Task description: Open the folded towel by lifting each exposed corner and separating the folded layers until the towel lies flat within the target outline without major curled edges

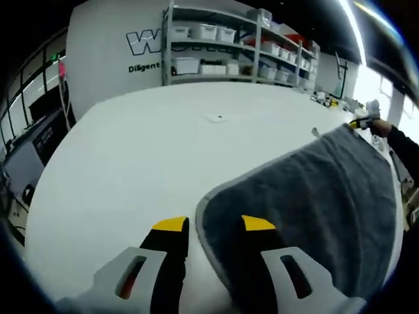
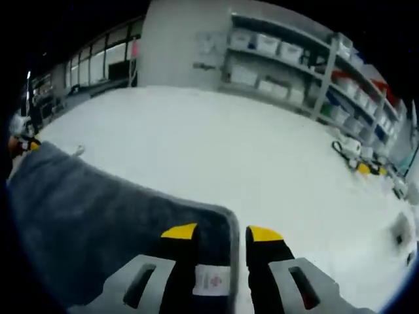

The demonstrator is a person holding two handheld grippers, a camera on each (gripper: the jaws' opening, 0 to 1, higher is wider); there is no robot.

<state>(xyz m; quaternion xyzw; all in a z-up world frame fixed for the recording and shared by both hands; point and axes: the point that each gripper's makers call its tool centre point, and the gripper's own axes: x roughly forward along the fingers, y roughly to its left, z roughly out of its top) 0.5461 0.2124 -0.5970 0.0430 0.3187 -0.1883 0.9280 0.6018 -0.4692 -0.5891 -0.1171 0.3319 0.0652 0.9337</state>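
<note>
A broad white tabletop (image 1: 131,150) filled the room in front of storage shelves (image 1: 229,46), and across it a grey towel (image 1: 314,196) hung stretched between the two grippers, seemingly held taut by opposite corners so it could be spread flat. The left gripper (image 1: 215,229) straddled one rounded corner and the right gripper (image 2: 222,234) the other, beside the small care label (image 2: 211,280); both appeared clenched on the cloth, though the contact itself was hard to make out. No target outline could be discerned, and the towel's lower edge was cut off.
</note>
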